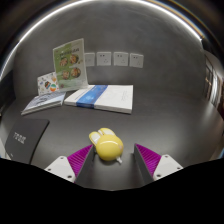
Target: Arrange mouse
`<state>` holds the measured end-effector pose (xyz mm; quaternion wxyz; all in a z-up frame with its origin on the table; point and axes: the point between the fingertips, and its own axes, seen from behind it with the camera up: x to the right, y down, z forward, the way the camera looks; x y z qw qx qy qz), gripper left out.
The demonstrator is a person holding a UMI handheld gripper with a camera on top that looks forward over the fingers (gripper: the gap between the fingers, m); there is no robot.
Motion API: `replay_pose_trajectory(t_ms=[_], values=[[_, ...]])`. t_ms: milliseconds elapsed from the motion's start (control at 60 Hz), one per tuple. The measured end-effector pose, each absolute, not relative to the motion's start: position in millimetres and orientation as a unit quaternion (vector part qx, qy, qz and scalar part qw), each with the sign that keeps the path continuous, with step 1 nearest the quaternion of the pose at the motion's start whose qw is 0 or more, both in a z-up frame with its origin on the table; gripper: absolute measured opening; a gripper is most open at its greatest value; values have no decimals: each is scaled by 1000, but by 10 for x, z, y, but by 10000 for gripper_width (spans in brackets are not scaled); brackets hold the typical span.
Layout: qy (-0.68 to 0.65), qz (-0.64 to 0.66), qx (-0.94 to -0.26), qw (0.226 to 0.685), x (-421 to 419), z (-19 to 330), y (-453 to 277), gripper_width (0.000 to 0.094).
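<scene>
A small yellow mouse [106, 146] with a paler front part lies on the dark grey table [170, 115]. It sits just ahead of and between the fingertips of my gripper [113, 163]. The fingers are open, with the purple pads [79, 158] spread wide. There is a clear gap between the mouse and each pad. The mouse rests on the table on its own.
Beyond the mouse lies a flat white and blue box [100, 97]. To its left are a thin booklet [45, 102] and an upright picture card [70, 62]. A dark flat device [22, 138] lies left of my fingers. White wall sockets [112, 59] are at the back.
</scene>
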<state>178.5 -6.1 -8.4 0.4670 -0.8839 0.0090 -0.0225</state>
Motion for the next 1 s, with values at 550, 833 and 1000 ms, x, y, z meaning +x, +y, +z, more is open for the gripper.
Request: replay_pose_trajectory(t_ms=[550, 833, 1000], values=[[1, 11, -891, 455, 1713, -123, 294, 393], [54, -41, -846, 529, 980, 809, 129, 392], [61, 12, -810, 583, -585, 1388, -4, 390]])
